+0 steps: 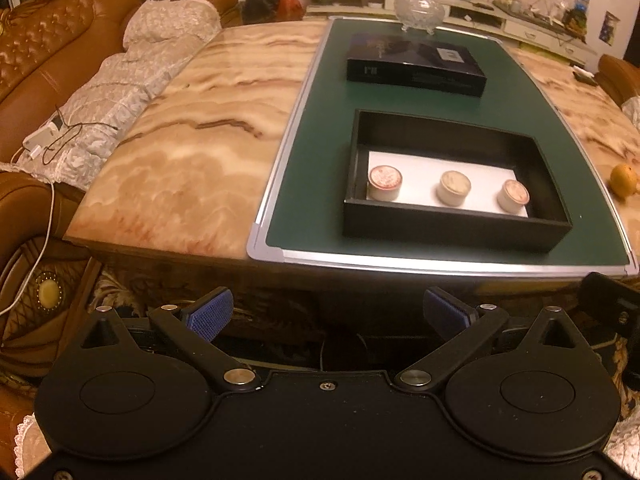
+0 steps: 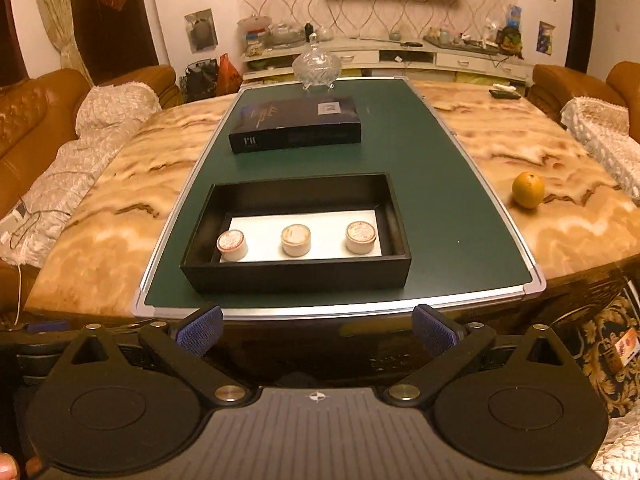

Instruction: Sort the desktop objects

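Three round jars in open black box

Black hand-held gripper, blue pads

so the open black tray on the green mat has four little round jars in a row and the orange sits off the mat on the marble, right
Not quite: the open black tray holds three round jars, not four, as the right wrist view shows. The rest stands: they sit in a row, and the orange lies off the green mat on the marble.

Pale two-character mark on dark box side, unreadable.
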The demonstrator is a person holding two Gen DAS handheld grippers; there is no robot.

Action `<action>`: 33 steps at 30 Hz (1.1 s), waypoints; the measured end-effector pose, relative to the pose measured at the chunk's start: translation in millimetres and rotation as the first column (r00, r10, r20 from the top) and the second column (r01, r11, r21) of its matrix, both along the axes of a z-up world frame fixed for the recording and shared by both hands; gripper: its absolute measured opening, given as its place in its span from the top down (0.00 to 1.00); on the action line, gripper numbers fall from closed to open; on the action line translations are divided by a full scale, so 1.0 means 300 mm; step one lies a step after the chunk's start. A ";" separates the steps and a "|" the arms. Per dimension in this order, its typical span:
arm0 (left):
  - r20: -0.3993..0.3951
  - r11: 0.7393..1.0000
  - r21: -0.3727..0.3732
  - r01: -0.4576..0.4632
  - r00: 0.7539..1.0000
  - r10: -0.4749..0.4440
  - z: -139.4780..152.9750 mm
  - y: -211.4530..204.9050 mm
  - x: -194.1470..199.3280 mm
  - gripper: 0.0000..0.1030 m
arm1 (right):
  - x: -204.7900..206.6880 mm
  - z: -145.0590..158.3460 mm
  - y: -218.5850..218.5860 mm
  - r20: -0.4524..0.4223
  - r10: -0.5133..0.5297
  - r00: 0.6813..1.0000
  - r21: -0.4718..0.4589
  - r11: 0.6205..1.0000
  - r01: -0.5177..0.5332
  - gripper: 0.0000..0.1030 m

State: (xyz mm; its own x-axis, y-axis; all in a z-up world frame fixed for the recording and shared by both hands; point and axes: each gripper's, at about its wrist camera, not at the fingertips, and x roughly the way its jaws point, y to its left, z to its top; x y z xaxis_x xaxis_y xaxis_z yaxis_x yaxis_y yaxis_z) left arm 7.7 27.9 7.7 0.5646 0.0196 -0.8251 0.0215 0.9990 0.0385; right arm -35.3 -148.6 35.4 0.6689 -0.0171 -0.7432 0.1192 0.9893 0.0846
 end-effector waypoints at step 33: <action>-0.080 0.999 0.012 0.034 0.996 -0.033 -0.056 -0.007 -0.024 0.00 | 0.011 -0.094 0.007 -0.094 -0.007 0.996 -0.033 0.999 0.003 0.00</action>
